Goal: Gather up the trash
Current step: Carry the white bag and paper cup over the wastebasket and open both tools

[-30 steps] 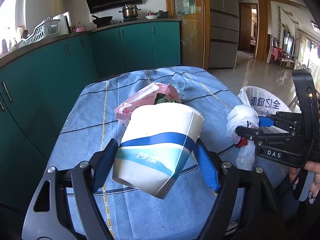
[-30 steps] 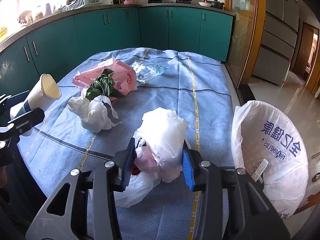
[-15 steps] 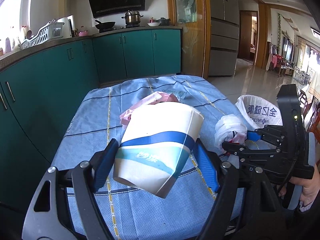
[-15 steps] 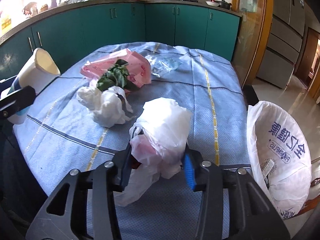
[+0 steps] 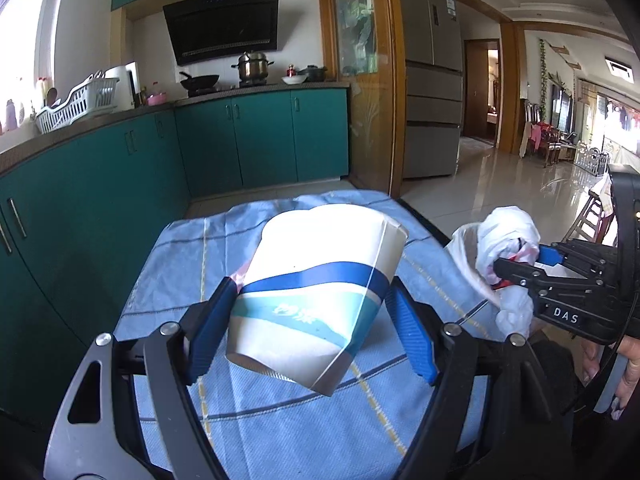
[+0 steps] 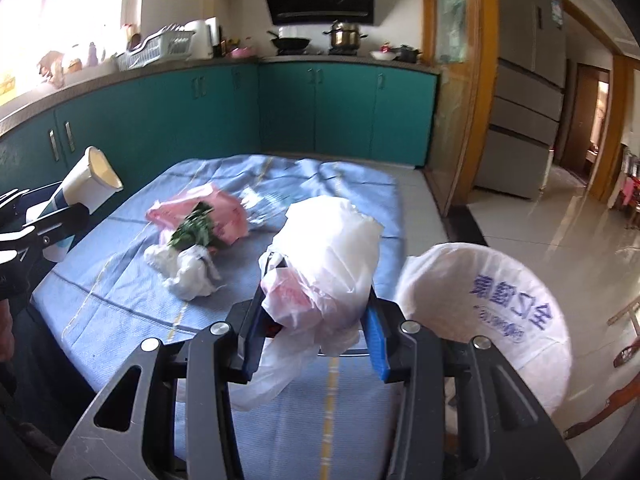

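— So, what takes up most of the scene?

— The table [image 6: 132, 320], under a blue cloth with thin yellow and dark stripes, with teal kitchen cabinets [image 6: 344, 112] behind it. At the table's right edge stands a bin lined with a white trash bag [image 6: 500, 312] with blue print, its mouth open.

— And the trash itself?

— The biggest piece is a paper cup [image 5: 316, 300], white with blue and teal bands. The left gripper [image 5: 308, 328] holds it off the table, tilted, mouth pointing away; the blue pads [image 5: 208, 332] stand wide apart and press on its sides near the base. In the right wrist view the same cup [image 6: 86, 186] shows at the far left, above the table's edge.

— The other hand?

— The right gripper [image 6: 314, 336] is pinched narrow on a crumpled white plastic bag [image 6: 332, 264] with some pink-red print showing through. A tail of the bag hangs below the jaws, over the cloth. The bundle sits just left of the trash bag's rim, raised off the table.

— Anything left on the cloth?

— A pink plastic bag [image 6: 224, 220] with green leaves [image 6: 194, 228] on it, near the middle. Just in front of that, touching it, a smaller wad of white plastic [image 6: 188, 272]. Behind the pink bag lies a clear wrapper [image 6: 260, 208], too blurred to read.
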`<state>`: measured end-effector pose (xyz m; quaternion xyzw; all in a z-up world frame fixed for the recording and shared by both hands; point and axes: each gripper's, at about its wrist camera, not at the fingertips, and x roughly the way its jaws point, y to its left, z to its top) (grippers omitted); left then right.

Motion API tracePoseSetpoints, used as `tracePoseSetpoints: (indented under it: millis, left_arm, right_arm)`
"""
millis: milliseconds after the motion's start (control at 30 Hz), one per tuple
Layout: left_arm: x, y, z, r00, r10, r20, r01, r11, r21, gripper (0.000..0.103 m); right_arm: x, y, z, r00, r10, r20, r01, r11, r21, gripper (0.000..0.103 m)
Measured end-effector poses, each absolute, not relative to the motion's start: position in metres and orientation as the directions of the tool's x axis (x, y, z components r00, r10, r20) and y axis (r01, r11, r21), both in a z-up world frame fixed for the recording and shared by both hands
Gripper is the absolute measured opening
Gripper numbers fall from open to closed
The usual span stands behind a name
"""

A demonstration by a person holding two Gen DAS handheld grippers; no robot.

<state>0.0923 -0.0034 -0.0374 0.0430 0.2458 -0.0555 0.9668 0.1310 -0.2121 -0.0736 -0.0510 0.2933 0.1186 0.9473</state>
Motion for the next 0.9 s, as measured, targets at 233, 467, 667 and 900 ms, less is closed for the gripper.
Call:
tracePoseSetpoints:
  millis: [233,467,667,900]
  left_arm:
    - [0.104,-0.038,-0.022,0.876,-0.154,-0.458,0.200,0.978,0.054,0.076]
    - [0.124,-0.080,-0.026,0.843,-0.243,-0.480,0.296,0.955,0.037,0.076]
    - [0.149,-0.117,-0.034,0.817,-0.292,-0.497,0.348,0.937,0.022,0.076]
    - [0.175,-0.170,-0.054,0.774,-0.325,-0.544,0.407,0.913,0.034,0.076]
  right_arm:
    - [0.128,-0.264,-0.063,0.843,0.087,-0.532,-0.120,0.992,-0.029,0.043]
    - [0.129,-0.313,-0.073,0.841,0.021,-0.541,-0.020,1.000,0.008,0.043]
    - [0.142,-0.342,-0.089,0.806,-0.025,-0.591,0.057,0.998,0.036,0.043]
    - [0.158,-0.361,-0.109,0.776,-0.028,-0.630,0.093,0.993,0.070,0.043]
